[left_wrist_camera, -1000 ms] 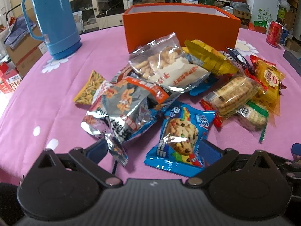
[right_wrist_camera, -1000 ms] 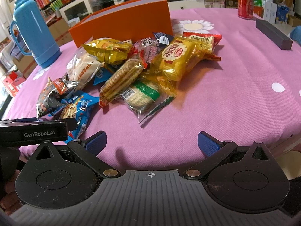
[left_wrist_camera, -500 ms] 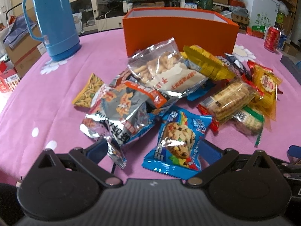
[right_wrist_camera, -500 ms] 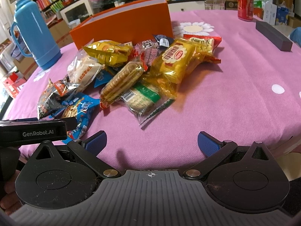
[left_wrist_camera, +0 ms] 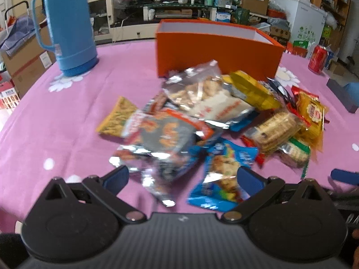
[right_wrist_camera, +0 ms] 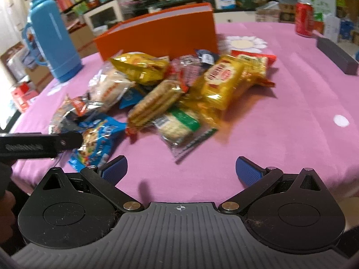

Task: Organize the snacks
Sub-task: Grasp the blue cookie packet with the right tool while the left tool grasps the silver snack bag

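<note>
Both grippers hang above the near table edge. My left gripper (left_wrist_camera: 182, 176) has fingers spread, nothing between the pads; the blue cookie pack (left_wrist_camera: 223, 174) and the tail of the silver-grey bag (left_wrist_camera: 163, 143) lie under the gap. Right gripper (right_wrist_camera: 180, 169) is spread wide too, over bare pink tablecloth (right_wrist_camera: 280, 116).

Snack pile sits mid-table, just in front of the orange box (left_wrist_camera: 215, 51). Only the left view shows the box's white inside and the small yellow-green pack (left_wrist_camera: 116, 117) at the pile's left edge. Only the right view shows the left gripper's body from the side, beside the cookie pack, and the red-edged packet (right_wrist_camera: 255, 59) behind the yellow biscuit pack (right_wrist_camera: 221, 80).

Count: one box, one blue thermos (left_wrist_camera: 67, 27), one red can (left_wrist_camera: 317, 59), one dark block (right_wrist_camera: 336, 56). Roughly ten packs; blur and overlap block an exact count.
</note>
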The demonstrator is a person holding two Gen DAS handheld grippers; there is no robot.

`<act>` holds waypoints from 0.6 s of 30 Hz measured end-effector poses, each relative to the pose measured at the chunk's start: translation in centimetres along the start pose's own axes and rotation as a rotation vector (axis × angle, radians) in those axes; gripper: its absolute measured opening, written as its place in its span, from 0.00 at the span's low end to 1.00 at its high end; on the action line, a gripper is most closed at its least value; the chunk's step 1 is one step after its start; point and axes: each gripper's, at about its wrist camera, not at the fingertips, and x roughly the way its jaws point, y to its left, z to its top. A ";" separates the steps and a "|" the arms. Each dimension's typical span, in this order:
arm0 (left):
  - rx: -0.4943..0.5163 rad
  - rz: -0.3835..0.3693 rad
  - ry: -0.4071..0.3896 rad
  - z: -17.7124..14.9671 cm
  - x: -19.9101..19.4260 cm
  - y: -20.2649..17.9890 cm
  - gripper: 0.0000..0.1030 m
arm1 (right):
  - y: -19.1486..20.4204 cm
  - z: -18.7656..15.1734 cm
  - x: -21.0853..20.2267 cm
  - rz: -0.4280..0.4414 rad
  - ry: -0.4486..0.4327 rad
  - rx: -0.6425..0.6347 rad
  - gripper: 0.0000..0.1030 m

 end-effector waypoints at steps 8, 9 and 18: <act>-0.138 0.010 0.050 0.6 0.5 7.2 0.98 | 3.5 1.7 1.0 0.168 0.029 -0.088 0.91; -0.147 0.002 0.042 1.1 0.5 7.5 0.98 | 4.5 1.7 1.4 0.185 0.038 -0.111 0.91; 0.303 -0.244 0.052 5.1 2.5 3.3 0.99 | 7.7 0.6 3.3 0.220 0.096 -0.171 0.91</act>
